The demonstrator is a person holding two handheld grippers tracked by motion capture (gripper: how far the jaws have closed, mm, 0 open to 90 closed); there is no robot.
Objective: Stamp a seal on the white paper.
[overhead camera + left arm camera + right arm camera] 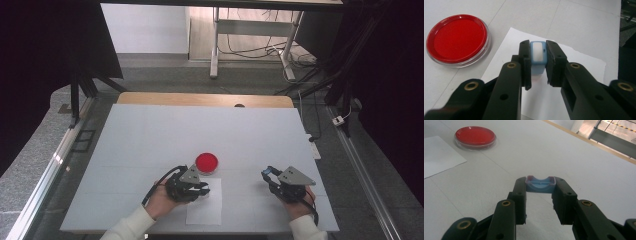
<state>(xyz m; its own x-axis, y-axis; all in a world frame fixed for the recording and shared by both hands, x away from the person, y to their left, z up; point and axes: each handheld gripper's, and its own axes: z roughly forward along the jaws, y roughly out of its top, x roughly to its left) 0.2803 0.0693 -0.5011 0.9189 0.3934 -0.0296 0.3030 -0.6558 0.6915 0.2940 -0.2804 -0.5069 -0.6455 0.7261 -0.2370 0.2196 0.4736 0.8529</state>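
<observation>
A round red ink pad in a clear dish sits on the white table, just beyond a white paper sheet. My left gripper hovers over the sheet's far end, shut on a small light-blue stamp block with a white face. To the right of the sheet, my right gripper is shut on a blue cap, its hollow side turned toward the camera.
The white table top ends in a wooden strip at the far side. Beyond it stand another table's metal legs with cables on the floor. Dark stands flank both sides.
</observation>
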